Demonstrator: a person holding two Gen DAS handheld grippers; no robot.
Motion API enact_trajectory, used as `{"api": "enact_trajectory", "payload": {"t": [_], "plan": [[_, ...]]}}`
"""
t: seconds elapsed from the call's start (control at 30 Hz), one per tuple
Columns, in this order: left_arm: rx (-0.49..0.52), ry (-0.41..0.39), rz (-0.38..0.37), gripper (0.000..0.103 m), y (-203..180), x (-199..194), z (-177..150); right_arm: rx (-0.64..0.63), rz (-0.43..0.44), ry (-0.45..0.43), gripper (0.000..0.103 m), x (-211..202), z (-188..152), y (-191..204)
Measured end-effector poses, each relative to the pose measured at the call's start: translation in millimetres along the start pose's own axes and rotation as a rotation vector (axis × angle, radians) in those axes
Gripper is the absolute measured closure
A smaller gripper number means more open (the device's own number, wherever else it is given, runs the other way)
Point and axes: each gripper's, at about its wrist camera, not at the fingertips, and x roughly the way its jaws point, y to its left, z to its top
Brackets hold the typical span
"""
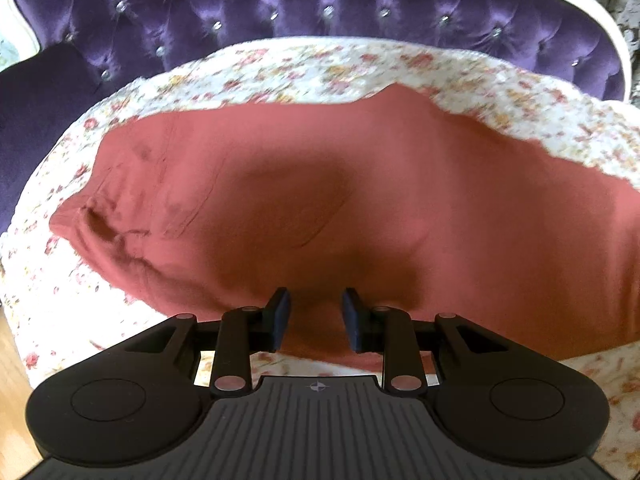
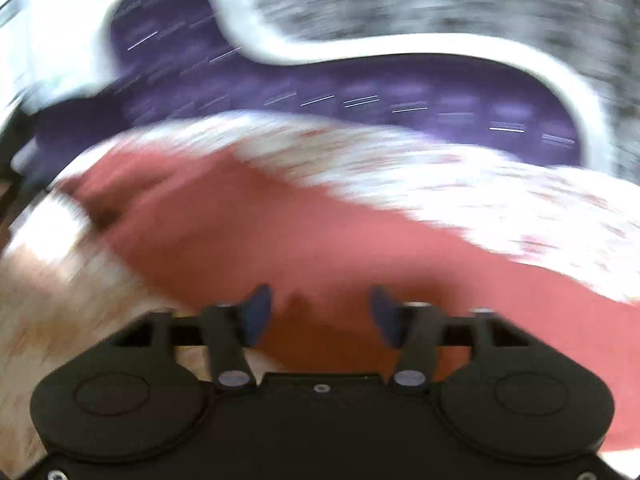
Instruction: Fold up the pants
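The rust-red pants lie spread on a floral bedspread, with the gathered waistband at the left. My left gripper is open just above the pants' near edge, with nothing between its blue pads. In the right wrist view the pants stretch from upper left to lower right, heavily blurred by motion. My right gripper is open over the red fabric, empty.
A purple tufted headboard with a white frame stands behind the bed. Wooden floor shows at the lower left past the bed's edge. Floral bedspread surrounds the pants on all sides.
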Motion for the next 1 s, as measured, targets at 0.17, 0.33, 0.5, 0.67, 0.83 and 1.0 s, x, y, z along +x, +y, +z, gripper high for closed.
{"api": "enact_trajectory", "payload": {"t": [0.17,0.33,0.5,0.67,0.83,1.0], "plan": [[0.051,-0.03,-0.04,0.075,-31,-9,9,0.31,-0.274,-0.028,0.037,-26,-9,-120],[0.085,-0.02,-0.066,0.075,-57,-1,11,0.434,-0.427,-0.015,0.036,-43,-26,-198],[0.117,-0.006,-0.019,0.075,-70,9,7,0.533,-0.332,0.027,0.036,-34,-46,-233],[0.112,-0.005,-0.017,0.075,-69,8,7,0.555,-0.203,-0.014,0.032,-24,-52,-250],[0.125,-0.016,0.002,0.075,-73,7,5,0.585,-0.071,-0.009,0.055,-20,-54,-260],[0.1,-0.017,0.005,0.075,-73,6,7,0.584,-0.045,0.029,0.092,-14,-50,-250]]}}
